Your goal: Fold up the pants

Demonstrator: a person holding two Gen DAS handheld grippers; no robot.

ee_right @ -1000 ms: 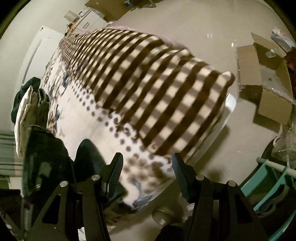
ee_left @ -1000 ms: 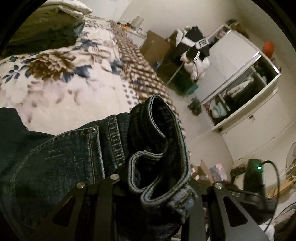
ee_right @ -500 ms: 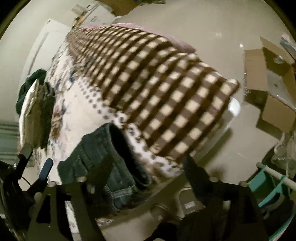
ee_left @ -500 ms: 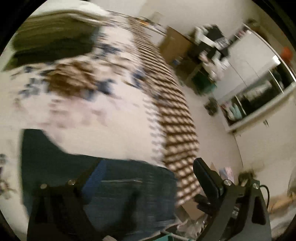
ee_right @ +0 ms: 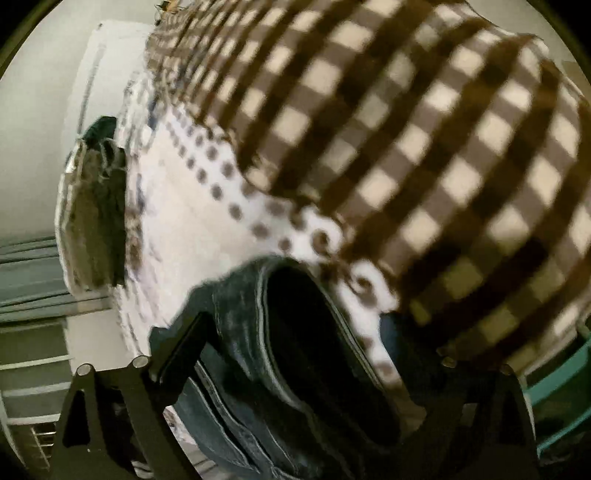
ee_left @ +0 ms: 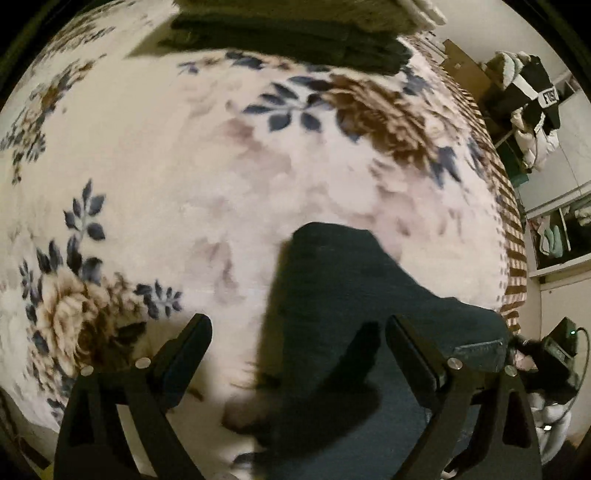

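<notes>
Dark blue jeans (ee_left: 351, 295) lie on the floral blanket (ee_left: 166, 184) of a bed. My left gripper (ee_left: 295, 328) points steeply down over the leg part, jaws wide open, and its pads touch nothing. The denim runs under its right finger (ee_left: 410, 350). In the right wrist view the jeans' open waistband (ee_right: 243, 332) sits between the fingers of my right gripper (ee_right: 295, 332). Its jaws are closing. The left finger (ee_right: 181, 347) is at the denim, and a strip of blanket still shows before the right one. Both views are blurred by motion.
A stack of folded olive and dark clothes (ee_left: 295, 33) lies at the far end of the bed. A brown checked border (ee_right: 424, 147) hangs over the bed's edge. A chair piled with clothes (ee_left: 532, 96) and an open wardrobe (ee_left: 554, 236) stand beyond.
My left gripper let go of the bunched waistband, opened wide and swung across over the leg part. My right gripper came down around the waistband, which now lies on the bed.
</notes>
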